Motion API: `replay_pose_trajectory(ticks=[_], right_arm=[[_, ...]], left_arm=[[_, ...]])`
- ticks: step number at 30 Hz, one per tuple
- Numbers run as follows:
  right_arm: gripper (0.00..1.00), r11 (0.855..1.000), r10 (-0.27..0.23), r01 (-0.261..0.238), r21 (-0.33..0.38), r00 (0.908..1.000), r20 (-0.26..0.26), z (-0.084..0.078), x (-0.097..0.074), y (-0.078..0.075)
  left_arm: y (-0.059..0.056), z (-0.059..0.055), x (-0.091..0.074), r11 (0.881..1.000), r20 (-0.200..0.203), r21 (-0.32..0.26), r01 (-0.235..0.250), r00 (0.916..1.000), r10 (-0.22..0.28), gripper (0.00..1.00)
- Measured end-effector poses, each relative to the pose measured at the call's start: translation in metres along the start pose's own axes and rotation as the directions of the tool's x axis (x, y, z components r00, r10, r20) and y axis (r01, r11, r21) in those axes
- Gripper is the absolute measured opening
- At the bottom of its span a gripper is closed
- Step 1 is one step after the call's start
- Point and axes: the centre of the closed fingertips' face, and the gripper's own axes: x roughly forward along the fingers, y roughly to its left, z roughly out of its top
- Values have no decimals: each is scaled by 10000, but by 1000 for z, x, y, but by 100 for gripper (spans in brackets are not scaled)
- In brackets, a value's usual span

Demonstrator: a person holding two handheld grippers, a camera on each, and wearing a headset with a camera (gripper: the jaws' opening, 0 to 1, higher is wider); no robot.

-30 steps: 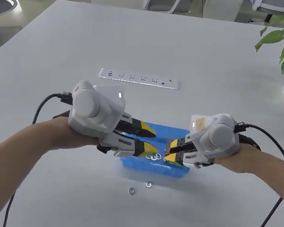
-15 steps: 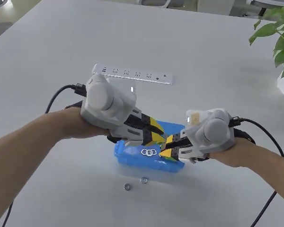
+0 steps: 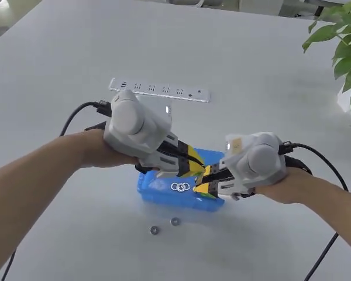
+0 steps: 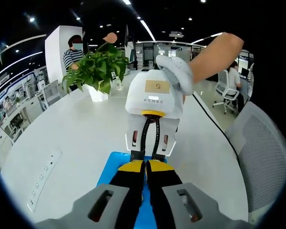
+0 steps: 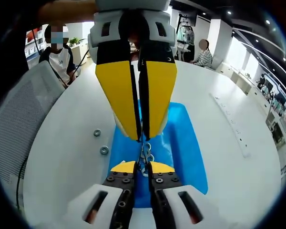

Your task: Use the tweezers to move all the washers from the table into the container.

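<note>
- The white table (image 3: 269, 70) is carrying everything.
- A power strip (image 3: 159, 91) is lying flat towards its far edge.
- A blue container (image 3: 154, 188) is sitting nearer the near edge.
- A washer (image 3: 175, 221) and a second washer (image 3: 154, 230) are lying close together on the bare top, just beside the container on its near-edge side.
- A potted plant (image 4: 97, 71) is standing near the right edge.

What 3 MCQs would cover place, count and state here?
1. Where are the loose washers?
A) on the table, nearer the person than the blue container
B) on the power strip
C) by the plant
2. How many washers lie outside the container?
A) none
B) two
C) five
3. The container is:
A) lidded
B) tipped over
C) open, with washers inside

Key: A, they lie just in front of the container's near wall; B, the head view and the right gripper view both show two; C, the washers inside show through the open top.
</note>
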Motion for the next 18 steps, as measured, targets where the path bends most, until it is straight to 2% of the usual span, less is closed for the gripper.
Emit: replay_pose_trajectory(ticks=[6, 13, 18], right_arm=[[12, 9999, -57, 58, 91, 10000, -65, 0, -2, -1], [15, 9990, -287, 281, 355, 9995, 148, 4, -13, -3], [22, 9964, -606, 581, 621, 9973, 405, 8, -24, -5]], left_arm=[[0, 0, 0, 10000, -2, 46, -11, 10000, 11, 5], [1, 0, 0, 9999, -25, 106, -70, 10000, 70, 5], [1, 0, 0, 9999, -52, 45, -94, 9999, 94, 5]])
